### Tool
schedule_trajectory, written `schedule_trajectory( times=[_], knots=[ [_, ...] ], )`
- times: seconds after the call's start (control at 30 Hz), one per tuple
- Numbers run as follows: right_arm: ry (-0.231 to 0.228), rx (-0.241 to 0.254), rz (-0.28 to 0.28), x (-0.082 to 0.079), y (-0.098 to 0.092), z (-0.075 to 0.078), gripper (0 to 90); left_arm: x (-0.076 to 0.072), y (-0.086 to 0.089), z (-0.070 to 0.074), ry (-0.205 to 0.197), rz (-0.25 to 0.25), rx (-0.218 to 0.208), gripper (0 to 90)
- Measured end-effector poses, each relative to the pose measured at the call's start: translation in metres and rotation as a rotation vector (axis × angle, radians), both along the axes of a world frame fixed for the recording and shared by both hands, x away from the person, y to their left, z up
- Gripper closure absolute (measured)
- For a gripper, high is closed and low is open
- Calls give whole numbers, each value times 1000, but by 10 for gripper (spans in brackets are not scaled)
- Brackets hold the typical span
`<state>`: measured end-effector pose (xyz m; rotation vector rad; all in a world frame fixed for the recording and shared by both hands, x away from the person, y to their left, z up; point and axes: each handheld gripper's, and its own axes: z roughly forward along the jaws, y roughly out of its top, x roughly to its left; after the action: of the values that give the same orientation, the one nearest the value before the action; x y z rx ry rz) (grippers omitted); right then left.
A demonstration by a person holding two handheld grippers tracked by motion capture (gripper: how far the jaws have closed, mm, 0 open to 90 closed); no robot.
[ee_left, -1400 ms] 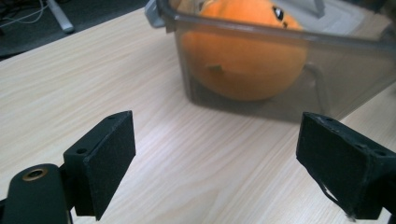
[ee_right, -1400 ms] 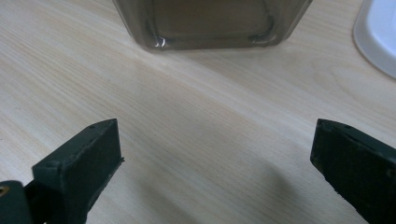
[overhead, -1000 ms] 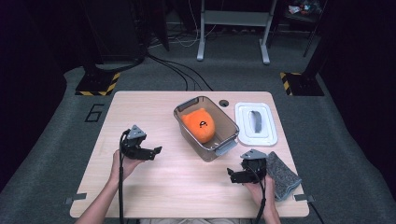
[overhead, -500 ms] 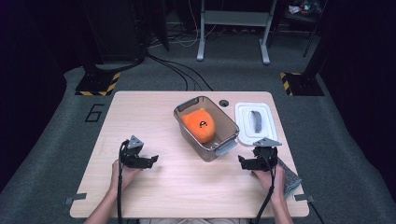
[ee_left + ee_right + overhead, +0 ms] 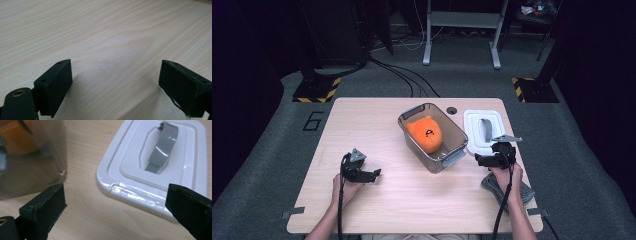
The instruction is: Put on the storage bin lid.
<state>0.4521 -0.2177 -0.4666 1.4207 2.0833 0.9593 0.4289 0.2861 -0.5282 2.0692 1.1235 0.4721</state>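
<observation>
The right tool [image 5: 482, 161] hangs just short of the white lid [image 5: 483, 131], which lies flat on the table [image 5: 362, 115] beside the clear bin [image 5: 452, 137], close but not touching it. Its jaws stand wide apart with nothing between them, the lid's near edge framed in the gap in the right gripper view [image 5: 115, 202]. The left tool [image 5: 374, 175] rests low over bare wood on the other side, jaws likewise wide and empty.

The lid looks like thin, glossy moulded plastic: light, stiff, and probably slick under the pads. Its rim is stepped and rounded at the corners, so a pinch on the edge may slide. The grey strap handle [image 5: 162, 147] arching over the sunken middle seems the better hold; it looks like a stiff band, easy to close on from both sides.

The bin is smoky, see-through plastic with grey latches, and holds a soft orange plush [image 5: 424, 134]. A grey cloth-like thing [image 5: 524, 190] lies under the right forearm, though I can't make it out well.
</observation>
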Motion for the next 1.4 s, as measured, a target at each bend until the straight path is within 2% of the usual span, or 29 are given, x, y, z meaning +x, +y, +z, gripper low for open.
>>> schedule_trajectory(
  times=[0.1, 0.13, 0.17, 0.37, 0.43, 0.5, 0.53, 0.57, 0.7, 0.73, 0.83, 0.93, 1.0, 1.1, 1.13, 1.23, 1.27, 1.3, 1.33, 1.4],
  knots=[
    [11, 12, -6, 9, -2, 1, 21, -1, -1, 0, -16, 1, 18, 115],
    [13, 16, -11, 12, -3, 2, 22, -2, -3, 0, -18, -8, 39, 115],
    [11, 14, -16, 16, -3, 2, 22, -2, -3, -1, -27, -4, 40, 116],
    [25, 25, -27, 35, -8, 0, 28, -2, -2, 0, -16, -5, 38, 115],
    [31, 47, -37, 48, -12, -1, 30, -2, -2, -1, -14, -4, 36, 115],
    [38, 42, -47, 51, -12, -2, 29, -2, -2, -1, -13, -4, 35, 115],
    [59, 60, -50, 60, -16, -3, 30, -2, -2, -1, -13, -4, 36, 115],
    [49, 56, -60, 64, -16, -3, 32, -2, -2, -1, -13, -5, 38, 115],
    [72, 68, -69, 74, -19, -4, 30, -2, -2, -1, -16, -3, 34, 115],
    [63, 56, -71, 78, -20, -3, 40, -2, -2, -1, -14, -4, 35, 115],
    [87, 77, -84, 86, -18, -3, 40, -2, -2, -1, -14, -5, 35, 115],
    [84, 68, -94, 94, -18, -3, 68, -2, -2, -1, -14, -4, 35, 115],
    [109, 65, -102, 102, -18, -6, 79, -2, -2, -1, -14, -5, 35, 115],
    [126, 71, -133, 108, -19, -9, 131, -2, -2, -1, -16, -6, 37, 115],
    [119, 58, -136, 109, -20, -10, 148, -2, -2, -1, -16, -6, 37, 115],
    [156, 64, -166, 113, -18, -14, 186, -2, -2, -1, -16, -7, 37, 116],
    [148, 52, -161, 115, -20, -15, 205, -2, -2, -1, -16, -7, 37, 116],
    [160, 62, -184, 116, -19, -16, 227, -2, -2, -1, -17, -7, 37, 116],
    [147, 55, -174, 119, -21, -17, 251, -2, -3, -1, -15, -7, 34, 116],
    [162, 58, -182, 121, -21, -19, 290, -2, -3, -1, -15, -7, 34, 116]
  ],
)
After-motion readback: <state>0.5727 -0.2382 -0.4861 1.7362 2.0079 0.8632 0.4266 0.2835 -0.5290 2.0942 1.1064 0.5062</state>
